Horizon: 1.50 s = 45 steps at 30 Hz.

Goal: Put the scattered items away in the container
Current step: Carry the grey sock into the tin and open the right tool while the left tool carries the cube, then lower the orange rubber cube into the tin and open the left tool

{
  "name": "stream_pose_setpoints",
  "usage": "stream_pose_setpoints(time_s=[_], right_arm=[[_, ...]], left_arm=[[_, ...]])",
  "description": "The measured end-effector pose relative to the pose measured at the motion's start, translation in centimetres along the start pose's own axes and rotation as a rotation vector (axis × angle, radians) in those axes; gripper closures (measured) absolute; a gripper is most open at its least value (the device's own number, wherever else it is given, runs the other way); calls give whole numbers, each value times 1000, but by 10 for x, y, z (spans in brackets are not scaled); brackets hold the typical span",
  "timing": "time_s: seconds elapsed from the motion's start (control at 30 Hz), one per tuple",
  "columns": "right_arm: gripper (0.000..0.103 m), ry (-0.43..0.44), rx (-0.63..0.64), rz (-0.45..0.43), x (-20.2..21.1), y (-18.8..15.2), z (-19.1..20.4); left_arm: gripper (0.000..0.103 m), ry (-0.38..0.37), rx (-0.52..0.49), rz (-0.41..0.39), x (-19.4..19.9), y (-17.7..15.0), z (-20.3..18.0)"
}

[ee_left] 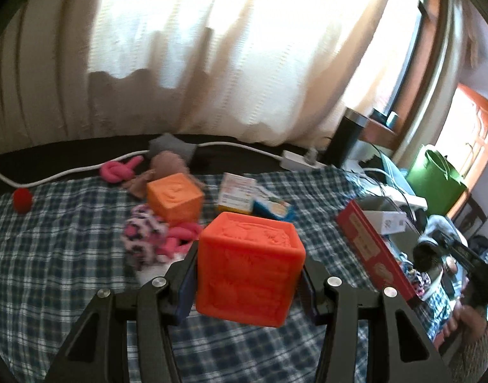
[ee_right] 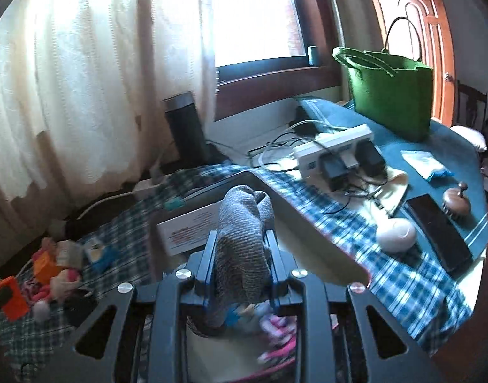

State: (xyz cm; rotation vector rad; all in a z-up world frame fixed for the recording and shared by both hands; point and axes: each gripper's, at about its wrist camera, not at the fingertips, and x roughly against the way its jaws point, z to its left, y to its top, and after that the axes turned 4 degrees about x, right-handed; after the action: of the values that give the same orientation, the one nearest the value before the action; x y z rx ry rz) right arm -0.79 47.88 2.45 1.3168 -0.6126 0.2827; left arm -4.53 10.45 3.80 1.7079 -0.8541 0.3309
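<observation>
Step in hand: carrying two items to container. My left gripper point(ee_left: 248, 290) pinches red-orange cube point(ee_left: 248, 268) above plaid cloth point(ee_left: 52, 271); red box point(ee_left: 376, 250) lies right. My right gripper point(ee_right: 242, 255) pinches grey knit sock point(ee_right: 244, 239) over box interior point(ee_right: 308, 239). Next, by my reading: spread right jaws, drop sock; swing left right.

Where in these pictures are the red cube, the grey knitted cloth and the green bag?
red cube point(ee_left: 248, 268): left wrist view, on its front face.
grey knitted cloth point(ee_right: 244, 239): right wrist view, on its middle, between the jaws.
green bag point(ee_right: 392, 95): right wrist view, on its front side.
</observation>
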Motion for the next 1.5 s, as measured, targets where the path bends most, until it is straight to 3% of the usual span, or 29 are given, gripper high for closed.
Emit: stream_pose_setpoints(time_s=[0.2, 0.67, 1.0, 1.17, 1.2, 1.27, 1.5], right_arm=[[62, -25, -10, 44, -21, 2, -27], [61, -8, -59, -49, 23, -15, -55], [61, -6, -89, -83, 41, -18, -66], [61, -17, -110, -70, 39, -22, -74], [61, -20, -116, -67, 38, -24, -76], [61, -23, -129, -63, 37, -26, -79], [61, -13, -153, -50, 35, -33, -82]], left_arm=[[48, -39, -70, 27, -11, -2, -42], [48, -243, -230, 95, -42, -6, -169], [48, -342, -329, 162, -75, -21, -242], [44, -363, -387, 251, -97, -35, -263], [40, -364, -388, 258, -99, -36, -264], [18, -361, -373, 251, -99, -37, -261], [17, -323, -304, 211, -92, -28, -236]])
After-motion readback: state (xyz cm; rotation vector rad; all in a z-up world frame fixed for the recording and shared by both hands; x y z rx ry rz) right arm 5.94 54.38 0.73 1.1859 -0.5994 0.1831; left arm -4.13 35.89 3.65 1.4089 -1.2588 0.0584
